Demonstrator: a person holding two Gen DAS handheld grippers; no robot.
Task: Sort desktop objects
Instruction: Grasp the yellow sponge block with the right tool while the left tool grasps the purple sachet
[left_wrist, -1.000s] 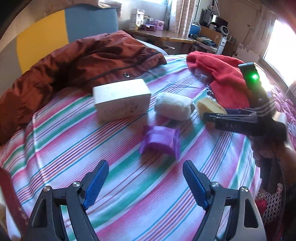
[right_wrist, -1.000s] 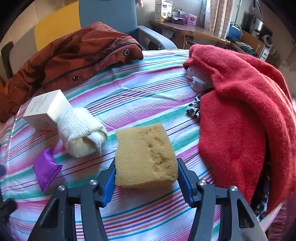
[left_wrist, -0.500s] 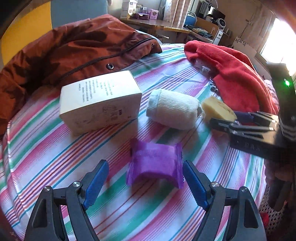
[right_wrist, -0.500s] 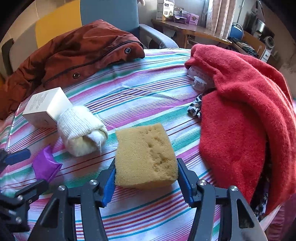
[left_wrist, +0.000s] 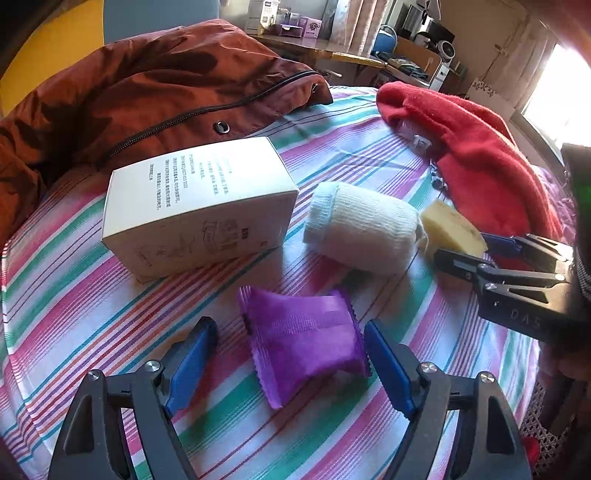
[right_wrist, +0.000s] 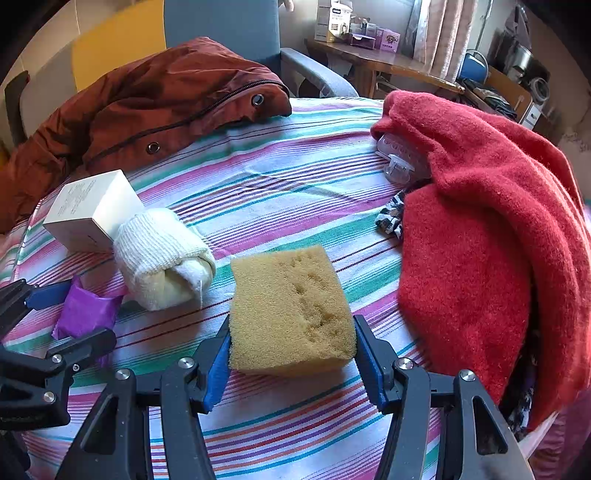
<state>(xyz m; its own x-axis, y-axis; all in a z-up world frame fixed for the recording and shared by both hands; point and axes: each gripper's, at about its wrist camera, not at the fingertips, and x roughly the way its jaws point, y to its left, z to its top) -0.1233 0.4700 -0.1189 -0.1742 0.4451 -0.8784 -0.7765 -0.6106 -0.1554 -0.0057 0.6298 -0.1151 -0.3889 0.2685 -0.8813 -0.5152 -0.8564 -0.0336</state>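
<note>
Straddling a purple packet on the striped cloth, the left gripper stands wide, pads clear of it. The right gripper clamps a yellow sponge, beside a rolled white sock and a box.

Clear plastic thing half hidden under red towel. Black-and-white patterned thing peeks from towel edge, can't tell what. Box print too small to read.
</note>
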